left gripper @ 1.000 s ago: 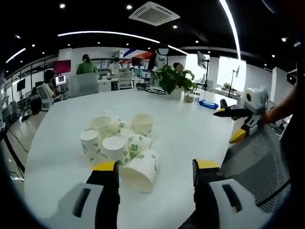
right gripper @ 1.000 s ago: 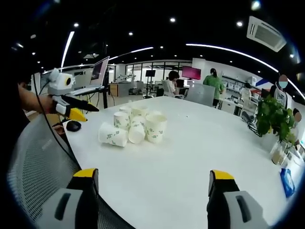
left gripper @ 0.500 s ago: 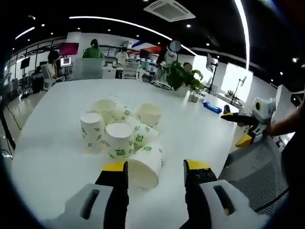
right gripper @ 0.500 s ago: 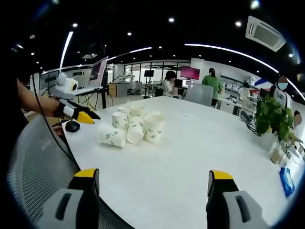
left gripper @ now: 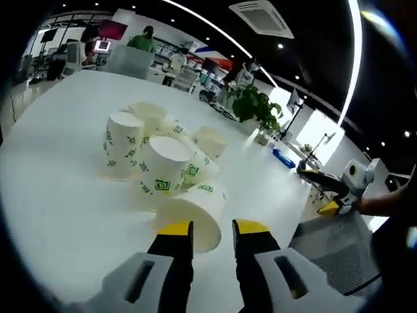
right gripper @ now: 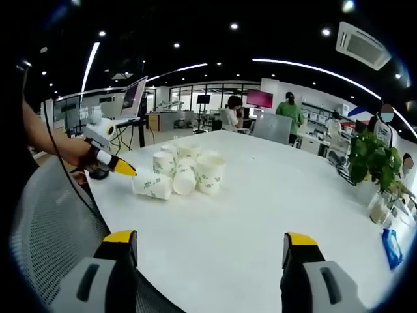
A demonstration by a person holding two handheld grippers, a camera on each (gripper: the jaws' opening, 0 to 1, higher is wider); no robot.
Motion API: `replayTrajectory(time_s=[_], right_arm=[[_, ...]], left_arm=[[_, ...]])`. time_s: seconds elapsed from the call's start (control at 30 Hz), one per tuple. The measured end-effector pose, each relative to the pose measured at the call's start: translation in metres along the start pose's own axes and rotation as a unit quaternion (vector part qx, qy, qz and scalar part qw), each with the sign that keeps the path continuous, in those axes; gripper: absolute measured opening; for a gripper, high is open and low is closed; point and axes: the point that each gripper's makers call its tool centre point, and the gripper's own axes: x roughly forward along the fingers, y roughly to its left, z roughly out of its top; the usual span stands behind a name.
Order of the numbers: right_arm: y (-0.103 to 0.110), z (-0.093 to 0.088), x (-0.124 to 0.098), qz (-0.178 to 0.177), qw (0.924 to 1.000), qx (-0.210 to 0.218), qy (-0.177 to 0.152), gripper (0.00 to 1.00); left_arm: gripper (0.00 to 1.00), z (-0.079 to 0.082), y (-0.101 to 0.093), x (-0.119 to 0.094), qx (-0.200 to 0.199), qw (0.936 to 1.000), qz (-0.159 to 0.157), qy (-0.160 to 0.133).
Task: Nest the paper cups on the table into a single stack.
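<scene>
Several white paper cups with green print (left gripper: pixel 163 169) stand bunched on the white table (left gripper: pixel 52 195); some are mouth down. One cup (left gripper: pixel 194 214) lies on its side at the near edge of the bunch, mouth toward the left gripper view. My left gripper (left gripper: pixel 213 228) has its jaws narrowed to a small gap around that cup's rim wall. From the right gripper view, the left gripper (right gripper: pixel 124 171) touches the lying cup (right gripper: pixel 153 186) beside the bunch (right gripper: pixel 189 166). My right gripper (right gripper: pixel 208 240) is wide open over the bare table (right gripper: pixel 273 195), far from the cups, and also appears as the right gripper (left gripper: pixel 320 192).
A grey mesh chair (right gripper: pixel 52 215) stands at the table's near edge, with a black mouse (right gripper: pixel 98 173) behind the left gripper. A potted plant (left gripper: pixel 251 104) and a blue item (left gripper: pixel 285 158) sit at the far side. People sit at desks in the background.
My left gripper has moved in and down to the lying cup, and its jaws have narrowed from wide open to a small gap. My right gripper has stayed still and open.
</scene>
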Motion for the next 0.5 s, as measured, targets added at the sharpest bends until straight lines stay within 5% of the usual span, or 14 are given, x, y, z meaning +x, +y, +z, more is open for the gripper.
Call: replayTrajectory(time_s=[0.23,0.5], right_arm=[[0.000,-0.001,0.000,0.002,1.0000,0.002,0.003,0.91],[0.000,-0.002,0.001,0.001,1.0000,0.000,0.008,0.90]], left_arm=[[0.14,0.005,-0.008,0.004,-0.029,0.9988,-0.038,-0.008],[0.00,0.013,-0.022,0.002,-0.002,0.9986,-0.052,-0.010]])
